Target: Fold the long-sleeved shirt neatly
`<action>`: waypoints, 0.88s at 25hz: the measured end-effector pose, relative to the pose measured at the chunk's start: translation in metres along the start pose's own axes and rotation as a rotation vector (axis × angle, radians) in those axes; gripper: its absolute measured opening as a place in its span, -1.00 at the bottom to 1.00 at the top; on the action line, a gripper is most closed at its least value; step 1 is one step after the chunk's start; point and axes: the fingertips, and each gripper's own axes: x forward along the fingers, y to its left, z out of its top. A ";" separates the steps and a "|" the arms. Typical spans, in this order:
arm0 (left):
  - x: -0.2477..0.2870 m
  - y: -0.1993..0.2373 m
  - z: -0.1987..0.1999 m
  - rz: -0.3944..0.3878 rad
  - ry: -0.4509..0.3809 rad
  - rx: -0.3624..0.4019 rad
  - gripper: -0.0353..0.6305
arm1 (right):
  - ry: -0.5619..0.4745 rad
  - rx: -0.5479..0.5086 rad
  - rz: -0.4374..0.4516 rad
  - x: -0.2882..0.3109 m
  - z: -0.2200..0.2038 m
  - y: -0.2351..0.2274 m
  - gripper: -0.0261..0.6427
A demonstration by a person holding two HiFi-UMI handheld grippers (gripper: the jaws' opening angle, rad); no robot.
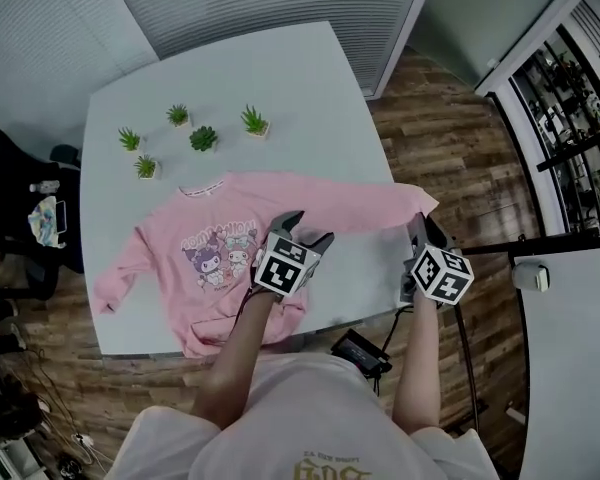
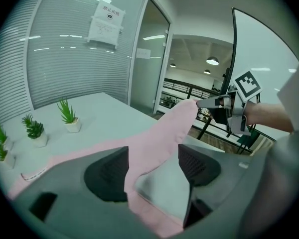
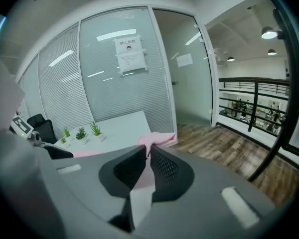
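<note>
A pink long-sleeved shirt (image 1: pixel 220 253) with a cartoon print lies face up on the white table (image 1: pixel 280 78). Its right-hand sleeve (image 1: pixel 365 208) stretches toward the table's right edge and is lifted off the top. My right gripper (image 1: pixel 423 226) is shut on the cuff, and pink cloth (image 3: pixel 157 139) shows pinched in the narrow slot between its jaws (image 3: pixel 148 166). My left gripper (image 1: pixel 306 226) hangs over the sleeve near the shoulder. Its jaws (image 2: pixel 154 171) stand wide, the sleeve (image 2: pixel 159 143) runs between them, and a gap shows beside the right pad.
Several small potted plants (image 1: pixel 195 133) stand on the far left part of the table. A black chair (image 1: pixel 20 208) with a bundle on it is left of the table. A black device (image 1: pixel 358 351) sits by the near edge. Another white surface (image 1: pixel 570 368) is at the right.
</note>
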 end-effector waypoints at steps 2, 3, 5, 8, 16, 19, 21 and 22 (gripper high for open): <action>-0.008 0.003 0.001 0.021 -0.009 -0.003 0.07 | -0.013 -0.008 0.008 -0.003 0.006 0.001 -0.80; -0.013 0.003 0.002 0.030 -0.013 -0.005 0.07 | -0.018 -0.013 0.012 -0.005 0.009 0.003 -0.80; -0.021 0.005 0.001 0.046 -0.019 -0.009 0.07 | -0.025 -0.027 0.020 -0.008 0.013 0.007 -0.80; -0.036 0.017 0.003 0.086 -0.036 -0.023 0.07 | -0.040 -0.058 0.052 -0.002 0.024 0.023 -0.80; -0.076 0.045 -0.006 0.179 -0.062 -0.066 0.08 | -0.061 -0.122 0.134 0.001 0.035 0.071 -0.80; -0.091 0.054 -0.007 0.212 -0.081 -0.080 0.08 | -0.069 -0.140 0.168 0.001 0.039 0.088 -0.80; -0.101 0.058 -0.007 0.234 -0.095 -0.090 0.08 | -0.074 -0.151 0.192 0.000 0.041 0.100 -0.80; -0.105 0.060 -0.007 0.245 -0.100 -0.095 0.08 | -0.076 -0.155 0.205 -0.001 0.041 0.106 -0.80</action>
